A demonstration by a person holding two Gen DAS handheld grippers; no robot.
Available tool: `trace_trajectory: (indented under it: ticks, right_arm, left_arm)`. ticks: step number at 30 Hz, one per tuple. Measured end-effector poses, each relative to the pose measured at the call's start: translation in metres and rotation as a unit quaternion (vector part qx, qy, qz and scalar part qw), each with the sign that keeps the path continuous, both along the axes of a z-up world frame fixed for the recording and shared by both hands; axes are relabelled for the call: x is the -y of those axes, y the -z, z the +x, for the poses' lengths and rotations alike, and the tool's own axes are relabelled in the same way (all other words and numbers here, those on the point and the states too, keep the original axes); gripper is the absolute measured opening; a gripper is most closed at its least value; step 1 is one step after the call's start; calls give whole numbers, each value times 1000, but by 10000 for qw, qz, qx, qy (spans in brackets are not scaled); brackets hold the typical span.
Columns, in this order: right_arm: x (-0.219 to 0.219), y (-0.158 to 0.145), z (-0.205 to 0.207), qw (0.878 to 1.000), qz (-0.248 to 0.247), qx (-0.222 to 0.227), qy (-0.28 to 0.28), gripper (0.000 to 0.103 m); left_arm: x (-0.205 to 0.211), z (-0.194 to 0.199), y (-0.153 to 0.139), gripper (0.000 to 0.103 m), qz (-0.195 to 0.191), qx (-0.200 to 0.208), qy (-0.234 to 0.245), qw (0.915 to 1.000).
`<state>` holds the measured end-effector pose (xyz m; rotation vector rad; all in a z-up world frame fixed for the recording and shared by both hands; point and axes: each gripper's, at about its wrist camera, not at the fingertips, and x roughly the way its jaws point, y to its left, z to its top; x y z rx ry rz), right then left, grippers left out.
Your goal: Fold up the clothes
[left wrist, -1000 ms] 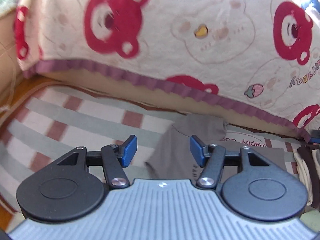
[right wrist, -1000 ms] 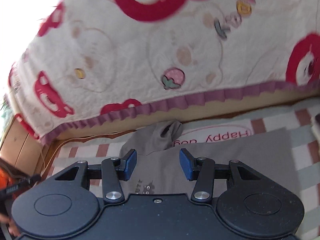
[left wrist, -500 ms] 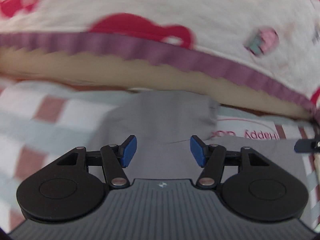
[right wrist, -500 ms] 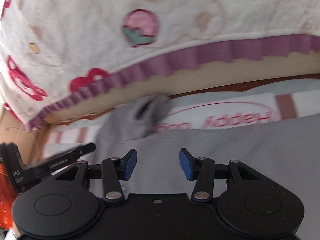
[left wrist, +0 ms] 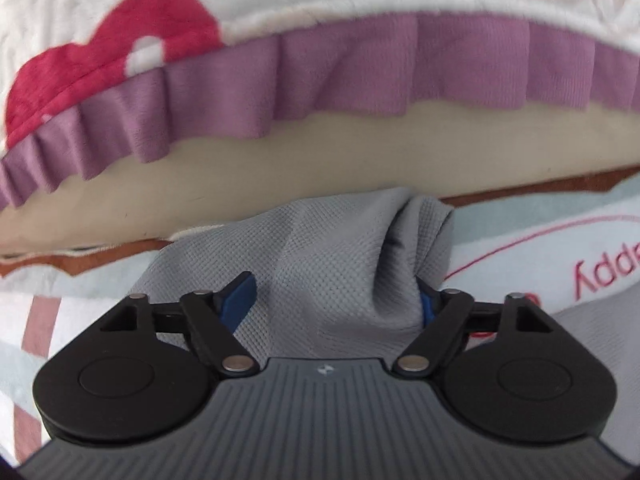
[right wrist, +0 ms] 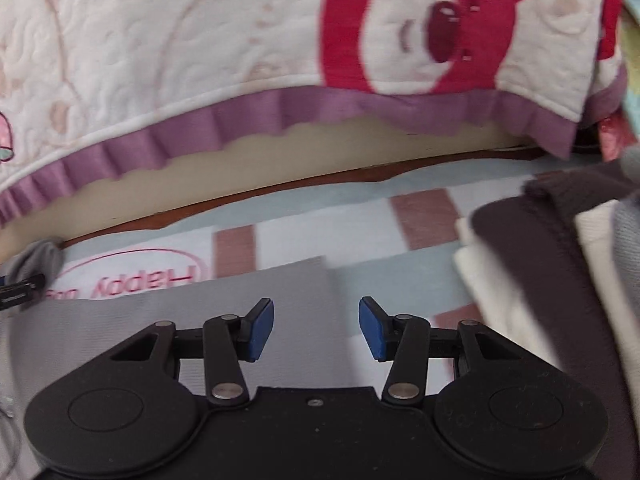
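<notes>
A grey textured garment [left wrist: 320, 264] lies on a checked blanket. In the left wrist view its bunched sleeve sits between the wide-open jaws of my left gripper [left wrist: 334, 300]; the cloth covers most of the right pad. In the right wrist view the same garment [right wrist: 192, 320] lies flat, and my right gripper [right wrist: 316, 328] hangs open and empty over its far right corner. The sleeve end [right wrist: 38, 258] and the tip of the left gripper show at the far left there.
A bear-print quilt with a purple ruffle [left wrist: 320, 80] hangs over a beige cushion [left wrist: 360, 168] just behind the garment. The checked blanket [right wrist: 320, 232] carries "Happy" lettering. A stack of dark and cream folded clothes [right wrist: 560, 280] lies at the right.
My left gripper has moved forward and down onto the sleeve, which now sits between its jaws. My right gripper has moved right along the garment to its right edge, nearer the stack.
</notes>
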<state>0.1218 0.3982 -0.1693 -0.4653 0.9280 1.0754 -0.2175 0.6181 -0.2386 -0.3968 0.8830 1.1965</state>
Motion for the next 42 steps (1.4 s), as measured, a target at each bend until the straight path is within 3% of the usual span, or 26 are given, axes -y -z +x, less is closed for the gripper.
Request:
trace_trajectory:
  ticks: [2,4,5,7,10,12,14,16,17,18,20,22,23,25,27,30,33,34,35,36,37,39,42]
  right_arm:
    - [4,6,1,9995,86,221,-213,53]
    - [3,13,-3,9977,128,415,-518,53]
    - [0,18,-7,9968,111,498,-622,53]
    - [-6,26,-10,9972,117,396,-631,53]
    - [-18,28,-18,9971,350,-438,-521,53]
    - [-32,30,-28,9922,474,-1034,-512,53]
    - [-46,31,-45,9851,565,-1528,-556,53]
    - [-59,33,-68,9747,583,-2048,-674,53]
    - [-64,34,-81,9681,591,-2305,-785,53]
    - [-67,36,-93,9615,596,-2527,-902,53]
    - [-71,39,-123,9494,563,-2862,-1165,53]
    - [-67,42,-144,9442,429,-2963,-1374,53]
    - [-65,44,-154,9414,361,-3011,-1477,53]
    - [-60,49,-170,9365,239,-3108,-1605,53]
    - [-57,56,-179,9303,141,-3283,-1631,55]
    - [-52,66,-190,9318,-25,-3232,-1654,64]
    - [-59,65,-210,9545,175,-2413,-1744,64]
    - [-64,62,-218,9555,308,-2174,-1972,61]
    - [-71,60,-225,9538,337,-1989,-2226,55]
    - [-78,57,-233,9512,362,-1803,-2480,23]
    - [-87,51,-239,9490,317,-1544,-2729,4]
    - [-102,35,-251,9434,354,-1012,-3139,4]
    - [-128,-17,-266,9317,942,113,-3506,3]
  left_arm:
    - [-1,-3,2,83,24,128,46,9999]
    - [2,-11,-1,37,-36,505,99,9987]
    - [6,-16,-5,6,-65,719,81,9974]
    - [25,-31,-23,7,111,1104,-61,9938]
    - [74,-60,-50,7,124,1986,-129,9799]
    - [112,-76,-53,9,-121,2198,-188,9753]
    - [141,-93,-41,13,-657,2233,-415,9716]
    - [156,-110,-19,27,-1444,2151,-656,9636]
    - [162,-115,-12,31,-1707,2163,-667,9590]
    - [167,-118,-14,36,-1723,2195,-524,9588]
    - [175,-118,-31,38,-1502,2143,-15,9651]
    - [180,-118,-57,47,-856,2182,546,9706]
    - [181,-119,-67,54,-499,2152,675,9730]
    - [177,-121,-77,59,1,2110,744,9747]
    - [167,-126,-74,62,276,1927,644,9788]
    - [144,-134,-50,62,412,1272,159,9909]
    - [116,-155,-37,62,265,1089,-317,9932]
    - [108,-163,-36,62,221,1125,-397,9926]
    - [102,-172,-34,62,190,1167,-423,9921]
    - [95,-182,-33,64,159,1210,-449,9915]
    - [89,-191,-31,66,128,1252,-475,9909]
    - [77,-207,-25,68,42,1346,-497,9896]
    - [70,-228,-27,68,77,1471,-821,9857]
